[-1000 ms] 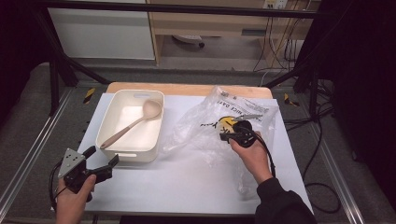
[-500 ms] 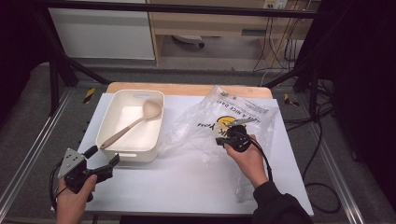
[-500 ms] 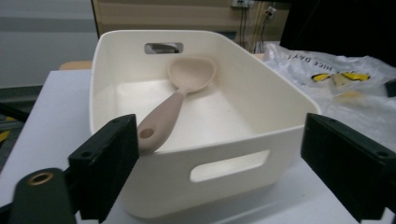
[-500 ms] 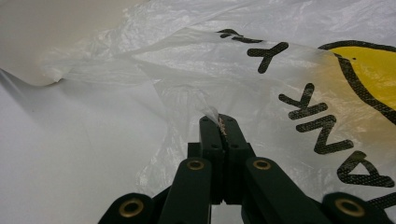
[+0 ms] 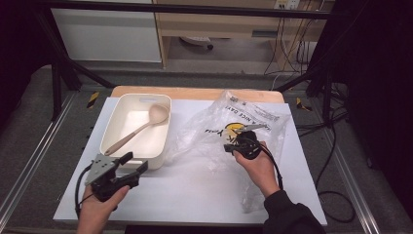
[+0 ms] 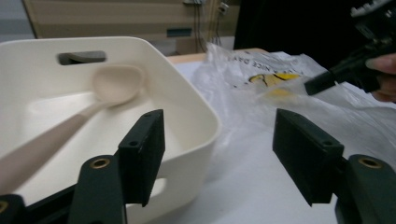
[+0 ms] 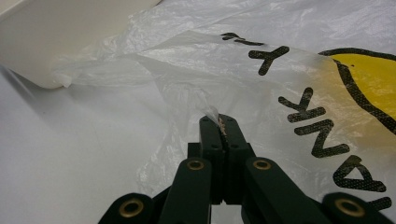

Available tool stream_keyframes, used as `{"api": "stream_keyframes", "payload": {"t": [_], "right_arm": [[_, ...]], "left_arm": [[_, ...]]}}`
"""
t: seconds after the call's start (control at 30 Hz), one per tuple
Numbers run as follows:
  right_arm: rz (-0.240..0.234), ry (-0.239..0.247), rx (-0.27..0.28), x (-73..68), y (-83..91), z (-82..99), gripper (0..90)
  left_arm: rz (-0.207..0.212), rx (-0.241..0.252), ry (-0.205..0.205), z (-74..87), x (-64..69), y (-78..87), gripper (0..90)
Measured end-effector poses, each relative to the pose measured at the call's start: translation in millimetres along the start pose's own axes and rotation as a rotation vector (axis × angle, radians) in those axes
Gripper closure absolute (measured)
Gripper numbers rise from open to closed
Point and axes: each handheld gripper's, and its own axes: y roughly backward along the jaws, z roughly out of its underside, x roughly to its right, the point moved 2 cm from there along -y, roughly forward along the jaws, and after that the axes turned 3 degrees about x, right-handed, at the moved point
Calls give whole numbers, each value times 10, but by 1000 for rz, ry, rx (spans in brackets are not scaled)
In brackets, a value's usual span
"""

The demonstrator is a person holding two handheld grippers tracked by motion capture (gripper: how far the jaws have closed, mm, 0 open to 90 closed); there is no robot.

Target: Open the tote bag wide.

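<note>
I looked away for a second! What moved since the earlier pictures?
The left gripper moved toward the white tub's near corner, its jaws closing partway with nothing between them. The right gripper stays shut on the plastic bag. The wooden spoon lies unmoved in the tub.

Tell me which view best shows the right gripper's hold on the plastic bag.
The right gripper view: the right gripper is shut on a pinch of the plastic bag, film showing between the pads. The high view shows the hand over the bag; the left gripper view shows it far off, blurred.
</note>
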Motion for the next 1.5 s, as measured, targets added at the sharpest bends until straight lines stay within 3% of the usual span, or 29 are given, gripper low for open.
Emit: {"api": "stream_keyframes", "payload": {"t": [0.13, 0.33, 0.4, 0.6, 0.73, 0.93, 1.1, 1.33, 1.4, 1.5], "right_arm": [[-11, -1, 3, -5, 21, -1, 900], [-19, 3, -1, -11, 27, -2, 900], [-21, 6, -2, -8, 30, -2, 900], [-29, 8, -12, -17, 18, 1, 900], [-31, 15, -9, -23, 22, -1, 900], [-40, 8, -4, -5, 63, -9, 900], [-45, 9, -1, -9, 98, -9, 900], [-53, 8, -14, -26, 132, -2, 900], [-53, 7, -16, -33, 142, -1, 900], [-57, 11, -16, -35, 159, 3, 900]], "left_arm": [[59, -10, 1, 24, 203, -179, 434], [125, -49, -35, 84, 440, -495, 567], [138, -75, -65, 129, 507, -615, 598], [205, -114, -79, 215, 667, -924, 724], [226, -123, -88, 257, 735, -1110, 818], [241, -176, -89, 352, 827, -1415, 894], [258, -209, -85, 385, 927, -1627, 900], [255, -241, -116, 369, 1019, -1866, 900], [261, -248, -98, 369, 1035, -1920, 900], [259, -265, -120, 389, 1081, -1985, 900]]}}
